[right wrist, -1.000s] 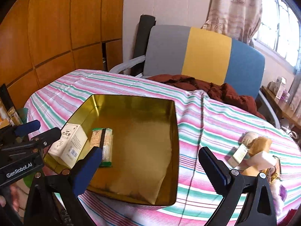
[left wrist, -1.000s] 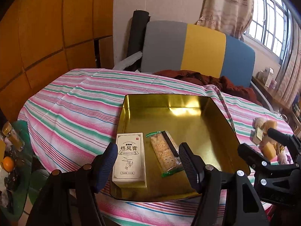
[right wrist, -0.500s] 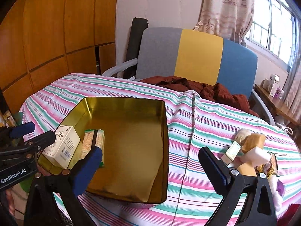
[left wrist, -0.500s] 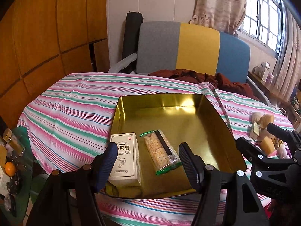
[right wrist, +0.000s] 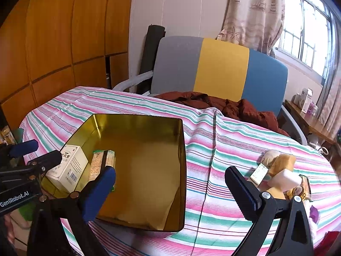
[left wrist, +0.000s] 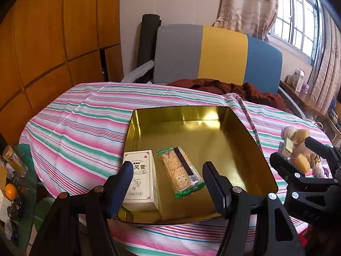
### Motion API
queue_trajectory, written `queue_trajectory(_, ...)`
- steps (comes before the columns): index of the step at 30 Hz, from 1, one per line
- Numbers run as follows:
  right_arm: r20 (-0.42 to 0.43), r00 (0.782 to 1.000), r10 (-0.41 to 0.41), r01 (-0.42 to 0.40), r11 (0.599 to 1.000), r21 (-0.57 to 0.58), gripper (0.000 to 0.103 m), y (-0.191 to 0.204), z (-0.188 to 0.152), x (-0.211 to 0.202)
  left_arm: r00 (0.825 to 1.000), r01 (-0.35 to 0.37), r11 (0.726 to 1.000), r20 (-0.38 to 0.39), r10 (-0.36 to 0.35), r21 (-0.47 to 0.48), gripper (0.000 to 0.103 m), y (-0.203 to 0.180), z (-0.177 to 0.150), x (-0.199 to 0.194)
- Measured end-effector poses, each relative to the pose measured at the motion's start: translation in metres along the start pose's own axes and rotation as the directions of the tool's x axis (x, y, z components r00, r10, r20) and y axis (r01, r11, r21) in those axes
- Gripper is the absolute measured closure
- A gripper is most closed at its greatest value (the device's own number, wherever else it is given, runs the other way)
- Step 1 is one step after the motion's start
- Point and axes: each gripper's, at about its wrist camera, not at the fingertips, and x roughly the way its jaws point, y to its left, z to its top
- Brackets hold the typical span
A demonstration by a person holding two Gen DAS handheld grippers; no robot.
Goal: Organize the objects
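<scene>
A gold tin tray (left wrist: 213,115) (right wrist: 181,170) lies on the striped tablecloth. Inside it, at its near left end, a white carton (left wrist: 145,183) (right wrist: 72,168) lies flat beside a clear cracker packet (left wrist: 180,171) (right wrist: 100,164). My left gripper (left wrist: 167,181) hovers open above the tray's near edge, over these two, holding nothing. My right gripper (right wrist: 170,187) is open and empty, spanning the tray's right rim and the cloth. A pile of small items (right wrist: 281,170) (left wrist: 298,147), including a white block, tan pieces and a small tagged box, sits on the cloth to the right.
A grey, yellow and blue chair back (left wrist: 217,55) stands behind the table with a rust-brown garment (right wrist: 223,106) draped at the far edge. Jars and an orange (left wrist: 10,191) sit low at the left, off the table. Wooden panels line the left wall.
Both grippers have drawn back and risen a little from the tray, so it sits lower and farther in view. The carton, packet and pile have not moved.
</scene>
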Motion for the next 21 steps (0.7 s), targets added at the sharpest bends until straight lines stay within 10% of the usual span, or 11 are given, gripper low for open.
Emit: queue_trajectory(21,0.010,1.000,0.028,-0.028,1.000,-0.013,0.000,0.008,-0.003,-0.003,1.000,-0.015,1.000,-0.009,0.015,-0.022,0.035,0.009,-0.005,-0.001)
